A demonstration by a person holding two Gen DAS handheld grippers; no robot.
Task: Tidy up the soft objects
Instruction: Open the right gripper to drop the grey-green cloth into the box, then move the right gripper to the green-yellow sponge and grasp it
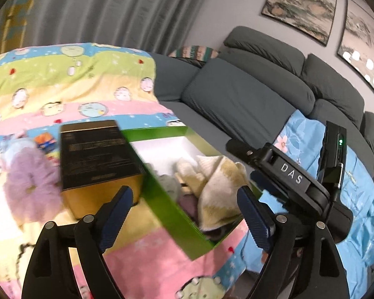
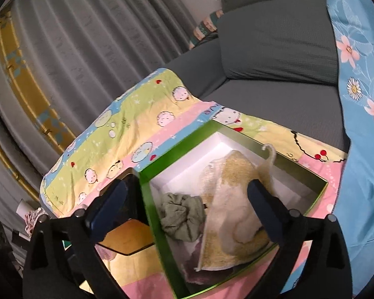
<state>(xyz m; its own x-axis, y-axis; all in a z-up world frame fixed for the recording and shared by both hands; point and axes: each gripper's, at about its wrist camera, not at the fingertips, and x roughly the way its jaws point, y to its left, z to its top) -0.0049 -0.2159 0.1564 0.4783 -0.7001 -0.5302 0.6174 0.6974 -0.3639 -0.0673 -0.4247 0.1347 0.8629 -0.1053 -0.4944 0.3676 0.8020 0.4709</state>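
item: green cardboard box with white lining (image 2: 147, 174), on the cartoon-print bedsheet (image 2: 117, 124); holds a cream and yellow knitted cloth (image 2: 234, 199) beside a crumpled grey-green cloth (image 2: 182, 216). my left claw (image 1: 187, 214) and right claw (image 2: 189, 214): both spread wide, gripping nothing. black and gold carton (image 1: 97, 159) just beside the box.

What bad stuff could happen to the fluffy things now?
The yellow scrubby cloth leans up inside the green box, and its loop pokes over the rim, so it might catch on the open right claw. The purple puff lies outside the box and could get forgotten.
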